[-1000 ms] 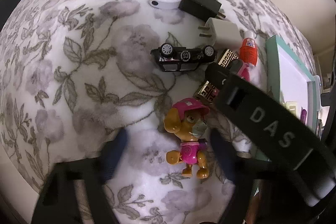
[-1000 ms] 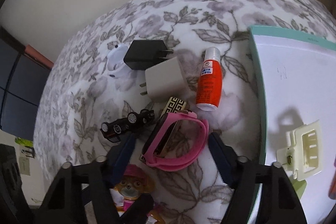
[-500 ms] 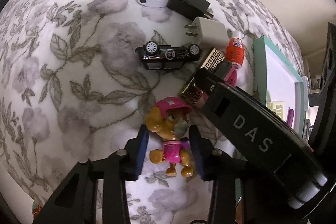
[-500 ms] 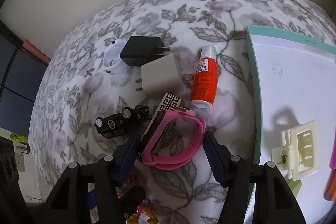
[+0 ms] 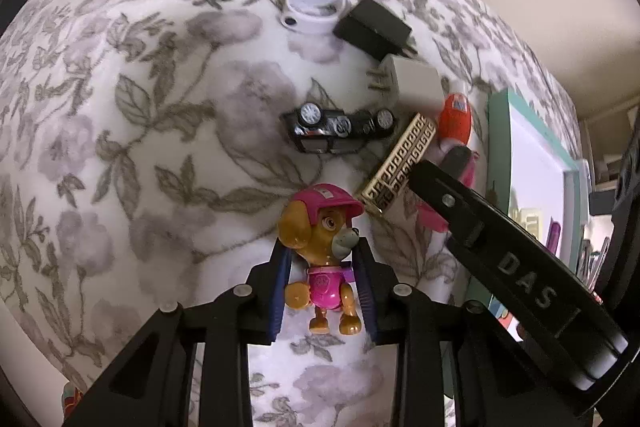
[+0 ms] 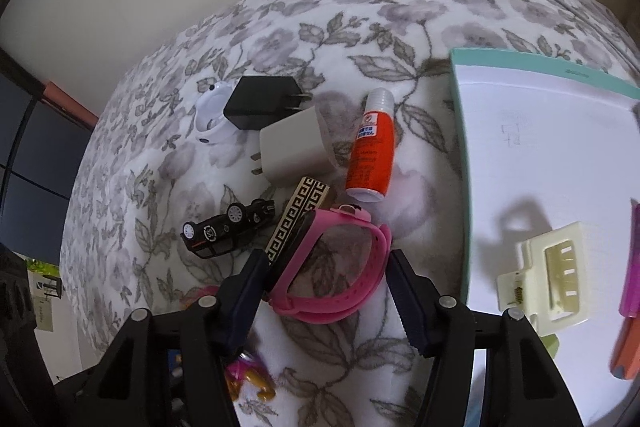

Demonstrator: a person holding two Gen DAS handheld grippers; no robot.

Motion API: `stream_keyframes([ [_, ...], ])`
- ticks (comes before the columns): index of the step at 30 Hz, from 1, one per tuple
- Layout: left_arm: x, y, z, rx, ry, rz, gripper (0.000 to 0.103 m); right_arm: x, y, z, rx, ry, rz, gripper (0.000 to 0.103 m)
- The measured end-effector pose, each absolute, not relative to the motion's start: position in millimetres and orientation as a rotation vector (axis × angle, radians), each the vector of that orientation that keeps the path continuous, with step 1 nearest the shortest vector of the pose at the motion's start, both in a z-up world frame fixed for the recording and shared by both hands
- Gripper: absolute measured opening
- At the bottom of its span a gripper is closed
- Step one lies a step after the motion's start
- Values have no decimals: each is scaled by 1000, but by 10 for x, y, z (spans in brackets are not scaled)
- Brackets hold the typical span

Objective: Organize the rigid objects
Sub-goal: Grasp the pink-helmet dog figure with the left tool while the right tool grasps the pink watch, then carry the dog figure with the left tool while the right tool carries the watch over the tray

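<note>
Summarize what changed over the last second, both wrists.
The left gripper closed from wide open onto the pup figure; its fingers now press the figure's sides. The right gripper moved forward around the pink watch and narrowed, but its right finger shows a gap, so no grasp yet. The toy car, both chargers, the glue bottle and the tray did not shift.
</note>
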State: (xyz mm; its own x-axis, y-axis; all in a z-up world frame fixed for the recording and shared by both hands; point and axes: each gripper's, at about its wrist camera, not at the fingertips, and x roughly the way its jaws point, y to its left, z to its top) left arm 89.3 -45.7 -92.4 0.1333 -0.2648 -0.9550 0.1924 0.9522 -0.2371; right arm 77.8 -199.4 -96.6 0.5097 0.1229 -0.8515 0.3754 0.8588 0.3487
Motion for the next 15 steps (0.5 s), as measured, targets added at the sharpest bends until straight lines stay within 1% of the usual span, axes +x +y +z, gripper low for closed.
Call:
stream_keyframes([
  [8, 895, -344, -638, -108, 1295, -347, 33, 644, -2118, -681, 566, 966, -158, 64],
  [15, 843, -379, -301, -106, 1151, -401, 33, 399, -2350, -263, 596, 856, -200, 64],
])
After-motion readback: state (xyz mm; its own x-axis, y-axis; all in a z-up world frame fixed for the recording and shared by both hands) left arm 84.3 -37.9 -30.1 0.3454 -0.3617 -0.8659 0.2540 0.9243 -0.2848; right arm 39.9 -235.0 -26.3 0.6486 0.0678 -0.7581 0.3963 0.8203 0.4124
